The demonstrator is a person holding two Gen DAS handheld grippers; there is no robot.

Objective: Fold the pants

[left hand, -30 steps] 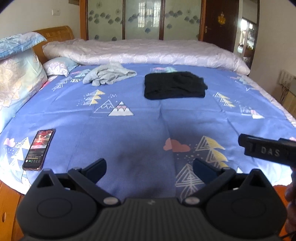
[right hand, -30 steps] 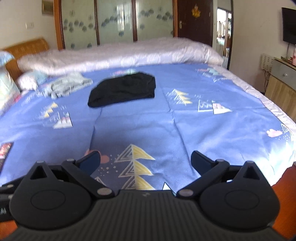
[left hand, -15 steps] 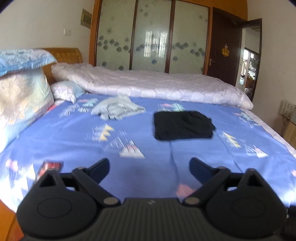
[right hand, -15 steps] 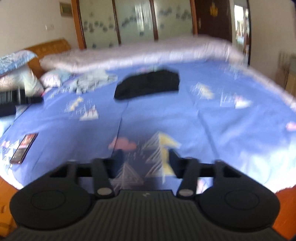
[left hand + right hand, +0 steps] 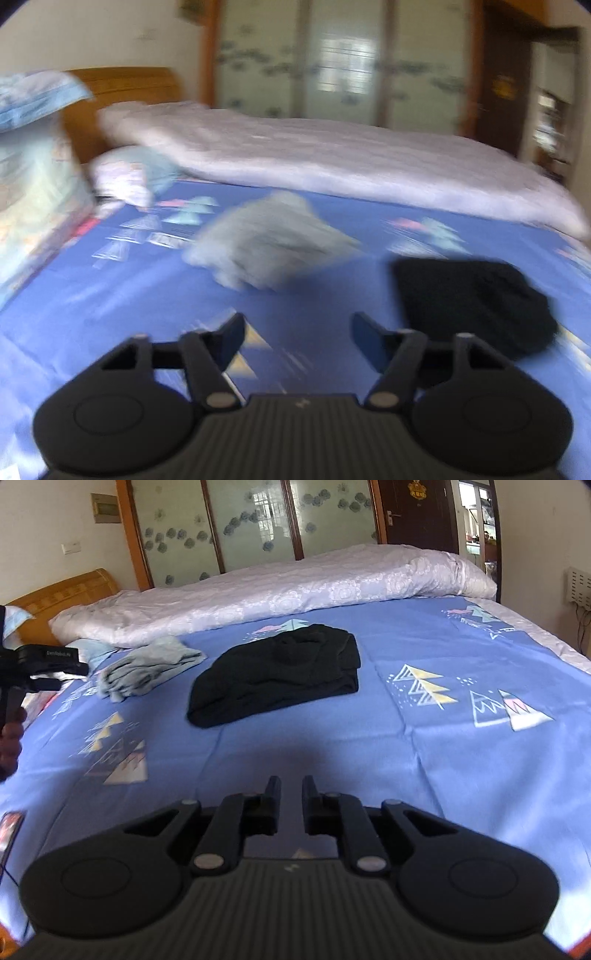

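Observation:
Folded black pants [image 5: 280, 672] lie on the blue patterned bedsheet [image 5: 424, 746], mid-bed; they also show in the left wrist view [image 5: 476, 299] at right. A crumpled grey garment [image 5: 147, 670] lies left of them, blurred in the left wrist view [image 5: 266, 243]. My left gripper [image 5: 297, 336] is open and empty, above the sheet just short of the grey garment. My right gripper [image 5: 291, 794] is nearly closed on nothing, over bare sheet in front of the black pants. The left gripper's body [image 5: 44, 661] shows at the right view's left edge.
A rolled lilac quilt [image 5: 295, 587] lies along the bed's far side. Pillows [image 5: 33, 166] and a wooden headboard [image 5: 125, 96] are at left. A phone [image 5: 9, 830] lies near the front left edge. Wardrobe doors [image 5: 258, 528] stand behind.
The left gripper has moved forward and left toward the grey garment, with motion blur. The right gripper's fingers have closed from wide open to nearly together and it moved closer to the black pants.

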